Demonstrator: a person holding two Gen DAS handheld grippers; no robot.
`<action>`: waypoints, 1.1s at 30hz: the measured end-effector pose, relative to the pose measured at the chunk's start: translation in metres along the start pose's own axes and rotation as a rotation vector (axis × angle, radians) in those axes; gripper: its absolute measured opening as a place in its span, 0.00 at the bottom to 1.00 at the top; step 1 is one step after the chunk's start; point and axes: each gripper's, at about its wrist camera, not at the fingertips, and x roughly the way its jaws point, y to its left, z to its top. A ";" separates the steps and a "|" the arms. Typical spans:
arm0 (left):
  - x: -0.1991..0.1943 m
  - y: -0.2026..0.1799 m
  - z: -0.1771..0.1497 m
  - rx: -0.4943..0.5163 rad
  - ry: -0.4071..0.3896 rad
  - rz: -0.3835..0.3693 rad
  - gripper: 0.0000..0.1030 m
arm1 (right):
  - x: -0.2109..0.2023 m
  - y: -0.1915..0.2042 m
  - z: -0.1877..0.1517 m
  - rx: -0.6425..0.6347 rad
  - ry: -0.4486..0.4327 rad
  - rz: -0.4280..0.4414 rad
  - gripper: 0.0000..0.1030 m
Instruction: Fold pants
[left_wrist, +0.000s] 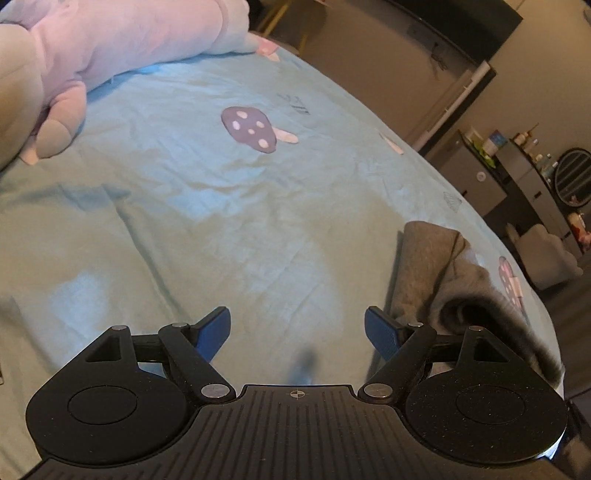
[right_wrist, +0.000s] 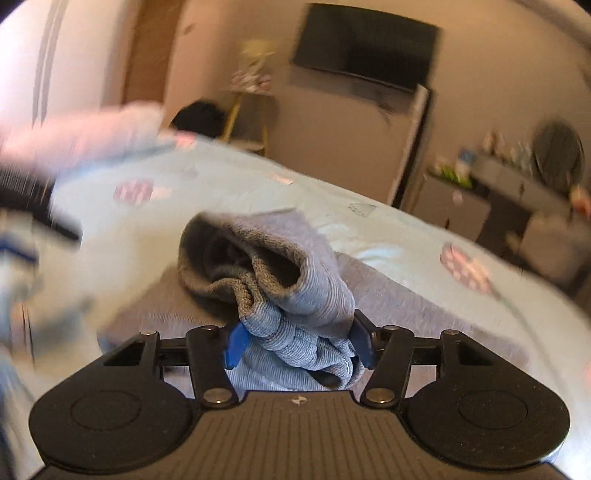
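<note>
Grey pants (right_wrist: 295, 280) lie on a light blue bedsheet (right_wrist: 388, 236). My right gripper (right_wrist: 299, 341) is shut on a bunched ribbed cuff of the pants, lifted above the rest of the fabric. In the left wrist view the pants (left_wrist: 432, 273) lie at the right, near the bed's edge. My left gripper (left_wrist: 297, 332) is open and empty above the sheet (left_wrist: 184, 206), just left of the pants.
A pink and beige plush toy (left_wrist: 92, 48) lies at the far left of the bed. The bed's right edge drops to the floor. A dresser with bottles and a round mirror (left_wrist: 535, 173) stands beyond it. A TV (right_wrist: 364, 44) hangs on the wall.
</note>
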 end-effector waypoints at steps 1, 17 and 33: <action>0.000 0.000 0.000 -0.001 0.001 -0.001 0.82 | -0.001 -0.008 0.001 0.057 -0.003 0.009 0.55; 0.010 -0.001 -0.003 0.003 0.018 -0.002 0.82 | 0.028 -0.024 0.027 0.099 0.006 0.013 0.45; 0.011 -0.095 -0.061 0.489 0.176 -0.251 0.83 | -0.064 -0.184 -0.088 1.117 0.062 -0.159 0.62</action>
